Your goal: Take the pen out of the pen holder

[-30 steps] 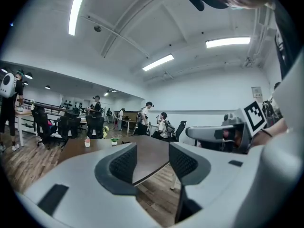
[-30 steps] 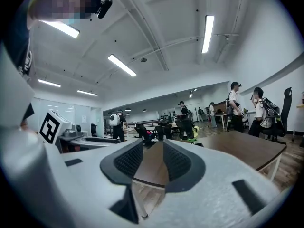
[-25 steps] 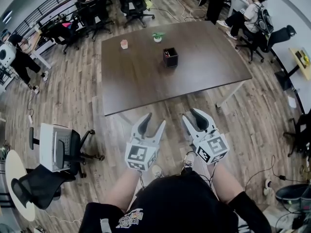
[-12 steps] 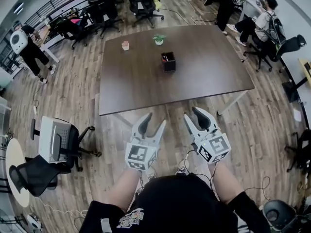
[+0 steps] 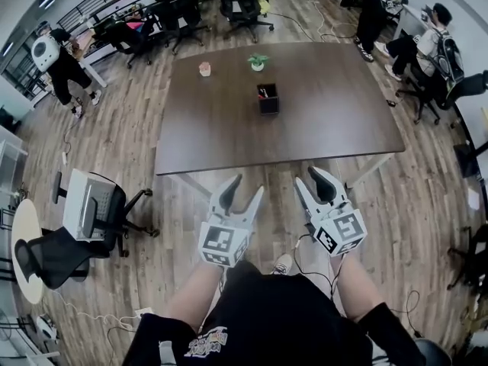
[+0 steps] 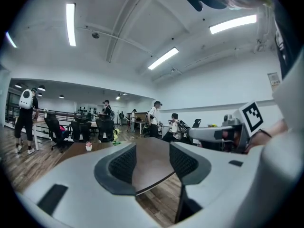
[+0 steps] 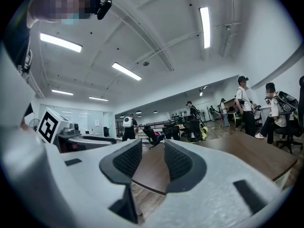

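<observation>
We hold the left gripper [image 5: 245, 187] and right gripper [image 5: 309, 180] short of the tabletop [image 5: 221, 128], both jaws apart with nothing between. Well apart at 12 o'clock stands the pen holder [image 5: 268, 97]. The pen [image 5: 263, 92] pokes from its top, lean unreadable.

I see a dark brown rectangular wooden table [image 5: 229, 136] on a brown wood-plank floor [image 5: 114, 158], black wheeled office chairs [image 5: 181, 17] beyond it, white walls [image 6: 213, 91], and long fluorescent strip lights [image 6: 71, 23] overhead.

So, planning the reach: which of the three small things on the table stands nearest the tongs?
The black pen holder, near the middle of the table; the pink cup and the green plant stand beyond it.
</observation>
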Demonstrator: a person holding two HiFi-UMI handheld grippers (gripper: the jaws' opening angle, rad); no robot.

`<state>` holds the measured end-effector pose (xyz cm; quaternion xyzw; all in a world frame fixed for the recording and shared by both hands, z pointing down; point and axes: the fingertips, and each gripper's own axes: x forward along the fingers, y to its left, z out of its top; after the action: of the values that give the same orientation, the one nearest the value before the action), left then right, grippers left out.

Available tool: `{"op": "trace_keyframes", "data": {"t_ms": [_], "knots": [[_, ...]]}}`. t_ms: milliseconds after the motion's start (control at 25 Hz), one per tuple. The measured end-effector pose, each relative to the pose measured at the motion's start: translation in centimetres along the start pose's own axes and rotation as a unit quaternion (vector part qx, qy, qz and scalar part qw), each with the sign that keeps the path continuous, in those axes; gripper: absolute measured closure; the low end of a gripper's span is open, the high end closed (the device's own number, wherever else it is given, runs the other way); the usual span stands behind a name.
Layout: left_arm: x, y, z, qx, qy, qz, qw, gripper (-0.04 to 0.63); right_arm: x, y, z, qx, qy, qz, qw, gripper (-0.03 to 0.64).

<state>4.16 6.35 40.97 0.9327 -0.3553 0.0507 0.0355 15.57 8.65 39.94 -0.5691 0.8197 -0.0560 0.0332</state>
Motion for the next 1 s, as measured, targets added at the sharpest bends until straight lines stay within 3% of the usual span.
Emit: {"op": "trace_keyframes", "data": {"t_ms": [360, 1000], "knots": [[2.9, 3.1, 0.3, -0.002, -0.007, -0.008, 0.9999, 0.399, 4.0, -1.5, 0.0, -0.007, 0.003, -0.006, 1.000, 0.465], [9.9, 16.7, 0.3, -0.015, 0.001, -0.044, 0.9989, 0.399, 19.2, -2.8, -1.6, -0.002, 0.023, -0.036, 0.999, 0.451]]}}
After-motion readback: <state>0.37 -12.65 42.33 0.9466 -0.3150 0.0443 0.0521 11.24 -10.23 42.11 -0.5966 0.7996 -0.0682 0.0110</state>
